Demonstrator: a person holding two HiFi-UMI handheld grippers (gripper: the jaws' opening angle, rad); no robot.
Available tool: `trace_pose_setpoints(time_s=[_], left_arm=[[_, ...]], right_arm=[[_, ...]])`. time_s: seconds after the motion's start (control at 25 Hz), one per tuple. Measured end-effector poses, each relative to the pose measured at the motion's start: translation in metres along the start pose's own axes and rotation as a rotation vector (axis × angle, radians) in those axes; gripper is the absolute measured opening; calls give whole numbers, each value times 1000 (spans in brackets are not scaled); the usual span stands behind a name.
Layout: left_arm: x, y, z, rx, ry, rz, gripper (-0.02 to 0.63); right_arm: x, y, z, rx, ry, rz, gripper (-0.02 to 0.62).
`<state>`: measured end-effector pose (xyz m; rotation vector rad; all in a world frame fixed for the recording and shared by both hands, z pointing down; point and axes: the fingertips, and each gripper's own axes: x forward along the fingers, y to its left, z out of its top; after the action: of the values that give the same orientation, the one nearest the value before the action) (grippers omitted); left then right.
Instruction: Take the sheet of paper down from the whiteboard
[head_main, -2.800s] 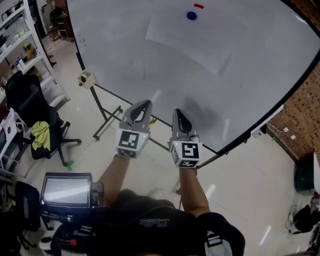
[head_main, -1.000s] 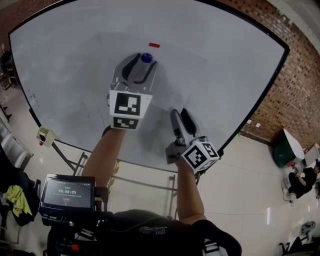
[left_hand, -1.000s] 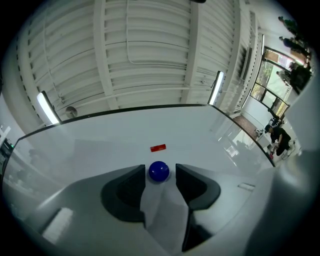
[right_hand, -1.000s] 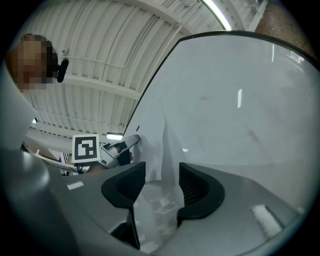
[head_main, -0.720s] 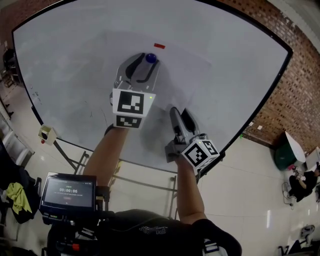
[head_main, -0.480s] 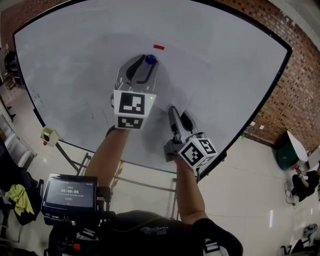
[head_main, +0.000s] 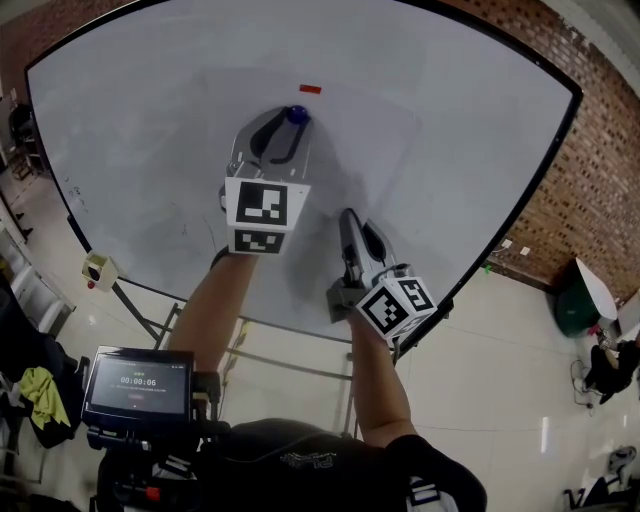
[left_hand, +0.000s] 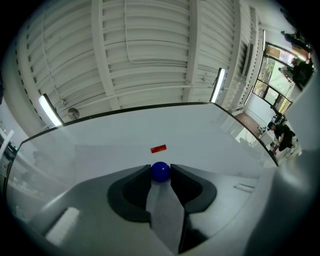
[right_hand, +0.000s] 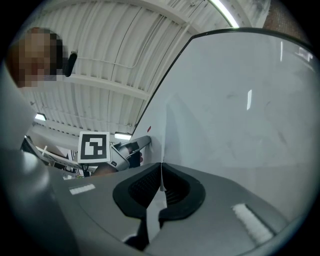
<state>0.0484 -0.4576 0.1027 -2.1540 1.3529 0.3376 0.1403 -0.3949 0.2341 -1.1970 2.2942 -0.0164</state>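
Note:
A white sheet of paper (head_main: 365, 150) hangs on the whiteboard (head_main: 140, 100), pinned by a round blue magnet (head_main: 296, 114) below a small red magnet (head_main: 310, 89). My left gripper (head_main: 291, 121) is raised to the blue magnet (left_hand: 160, 171); its jaws are closing, and both tips touch the magnet's sides. Lower and to the right, my right gripper (head_main: 349, 217) is shut on the sheet's lower edge. In the right gripper view that thin edge (right_hand: 163, 145) runs straight up out of the closed jaws of the right gripper (right_hand: 161, 169).
A brick wall (head_main: 590, 130) stands behind the board's right edge. The board's stand legs (head_main: 290, 365) cross the tiled floor below. A small screen (head_main: 137, 385) sits at the lower left. A small holder (head_main: 97, 270) hangs at the board's lower-left corner.
Both grippers came up from below the board to the sheet. In the last second the left jaws narrowed around the blue magnet and the right jaws closed on the paper's edge.

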Motion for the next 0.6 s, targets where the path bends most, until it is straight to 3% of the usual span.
trace_pose_setpoints(time_s=[0.32, 0.6], left_arm=[[-18, -27, -16, 1, 39, -11, 123], [-37, -24, -66, -51, 140, 17, 123]], right_arm=[[-37, -2, 4, 64, -45, 1, 12], [-43, -11, -17, 75, -9, -26, 12]])
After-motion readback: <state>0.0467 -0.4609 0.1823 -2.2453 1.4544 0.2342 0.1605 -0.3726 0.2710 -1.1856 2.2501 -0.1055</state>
